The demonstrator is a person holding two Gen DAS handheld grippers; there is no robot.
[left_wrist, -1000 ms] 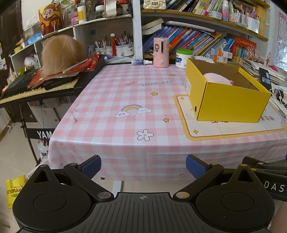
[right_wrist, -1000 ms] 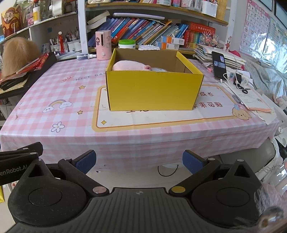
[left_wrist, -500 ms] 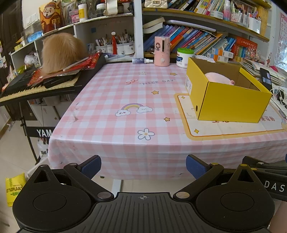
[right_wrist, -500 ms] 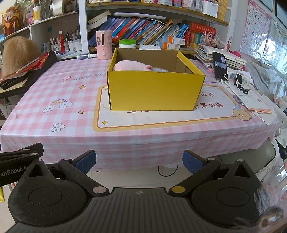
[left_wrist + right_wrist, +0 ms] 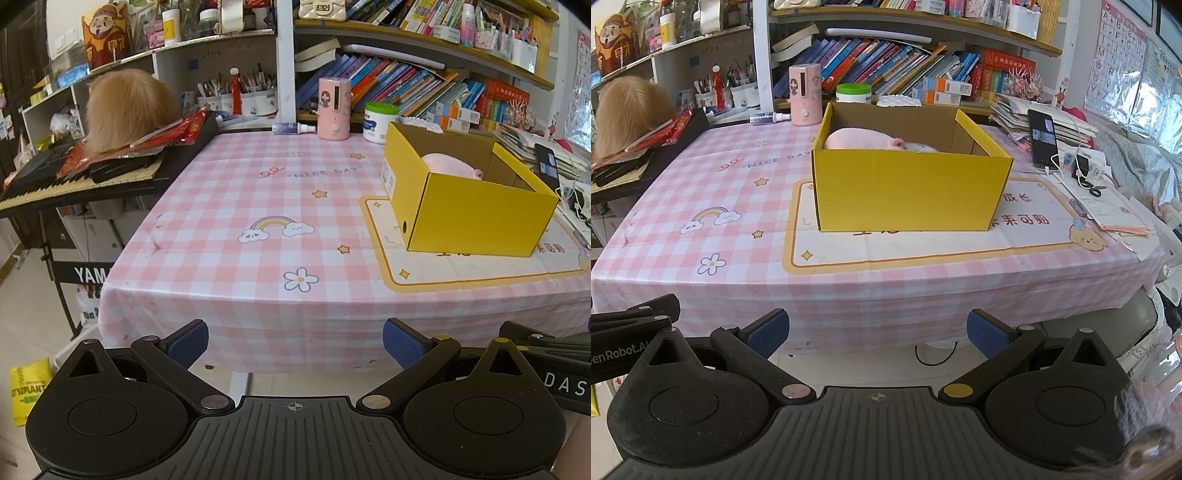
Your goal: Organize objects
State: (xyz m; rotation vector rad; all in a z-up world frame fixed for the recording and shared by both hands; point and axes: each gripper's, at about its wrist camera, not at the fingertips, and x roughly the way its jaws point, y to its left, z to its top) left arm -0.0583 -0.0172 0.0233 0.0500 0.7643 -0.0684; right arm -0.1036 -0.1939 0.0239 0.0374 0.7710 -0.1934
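An open yellow cardboard box (image 5: 908,192) stands on a cream mat (image 5: 923,243) on the pink checked table (image 5: 701,192). A pink plush toy (image 5: 860,140) lies inside it, at the left. The box (image 5: 472,221) and toy (image 5: 448,166) also show in the left wrist view, at the right. My left gripper (image 5: 295,341) is open and empty, held off the table's front edge. My right gripper (image 5: 877,330) is open and empty, in front of the box and below the table edge.
A pink dispenser (image 5: 804,94), a green-lidded jar (image 5: 853,94) and a small spray bottle (image 5: 768,117) stand at the back. A phone (image 5: 1043,136) and papers (image 5: 1108,206) lie at the right. A keyboard (image 5: 74,177) with a furry brown object (image 5: 125,107) is at the left.
Both views have shifted very slightly toward the table. Both grippers stay open and empty, and nothing on the table has moved.
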